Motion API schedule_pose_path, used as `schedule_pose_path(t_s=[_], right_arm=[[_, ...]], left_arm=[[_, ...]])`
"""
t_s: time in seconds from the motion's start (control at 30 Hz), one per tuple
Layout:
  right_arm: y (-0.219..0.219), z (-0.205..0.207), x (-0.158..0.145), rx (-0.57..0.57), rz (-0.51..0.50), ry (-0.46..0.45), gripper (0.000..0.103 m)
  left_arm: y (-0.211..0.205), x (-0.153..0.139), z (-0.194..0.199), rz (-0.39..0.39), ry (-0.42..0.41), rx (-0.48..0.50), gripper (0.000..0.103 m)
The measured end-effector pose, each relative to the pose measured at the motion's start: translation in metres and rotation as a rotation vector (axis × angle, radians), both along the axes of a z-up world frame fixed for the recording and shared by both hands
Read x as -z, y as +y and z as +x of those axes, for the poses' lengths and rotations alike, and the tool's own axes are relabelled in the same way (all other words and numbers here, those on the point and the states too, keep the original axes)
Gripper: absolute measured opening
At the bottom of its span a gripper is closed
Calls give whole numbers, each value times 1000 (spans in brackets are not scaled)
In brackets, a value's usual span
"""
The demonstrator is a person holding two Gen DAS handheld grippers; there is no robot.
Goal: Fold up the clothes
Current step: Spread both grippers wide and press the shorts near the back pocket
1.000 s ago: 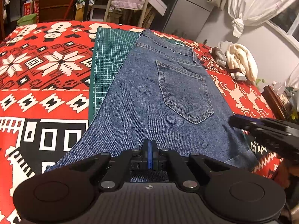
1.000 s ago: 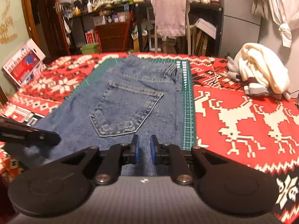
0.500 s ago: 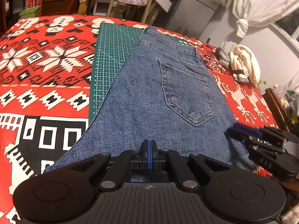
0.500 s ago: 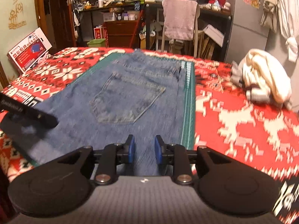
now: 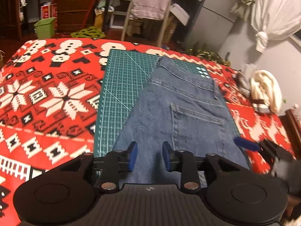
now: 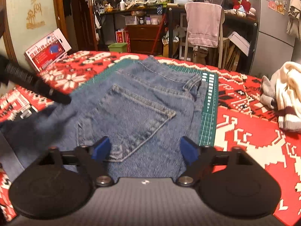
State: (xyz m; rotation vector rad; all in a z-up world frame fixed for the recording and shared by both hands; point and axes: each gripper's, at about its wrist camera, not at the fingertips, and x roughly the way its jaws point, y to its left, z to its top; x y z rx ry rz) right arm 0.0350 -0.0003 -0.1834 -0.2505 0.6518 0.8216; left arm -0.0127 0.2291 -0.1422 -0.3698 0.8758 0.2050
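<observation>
Both grippers — left and right — hover with jaws apart, gripping nothing, over the near end of the jeans lying flat on the green mat — denim likely heavy, limp yet grippy, best pinched at its near edge.

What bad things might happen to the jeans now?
Both grippers, left and right, are open above the jeans, so nothing holds the fold; it may slump or shift. The jeans lie skewed across the green mat, so the next fold could come out crooked.
</observation>
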Motion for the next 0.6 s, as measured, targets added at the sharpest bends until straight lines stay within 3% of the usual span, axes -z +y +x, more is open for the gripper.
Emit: schedule_pose_path(t_s=[0.07,0.13,0.3,0.47,0.6], right_arm=[[0,-1,5,8,2,7,103],[0,1,6,6,-2,9,102],[-1,3,9,7,2,8,103],[0,2,10,8,2,7,103],[0,0,9,8,2,6,102]], left_arm=[[0,2,7,6,14,-4,36],[-3,4,8,20,19,1,46],[-12,8,12,56,30,17,55],[-19,6,9,79,8,45,55],[-22,9,9,97,15,38,48]])
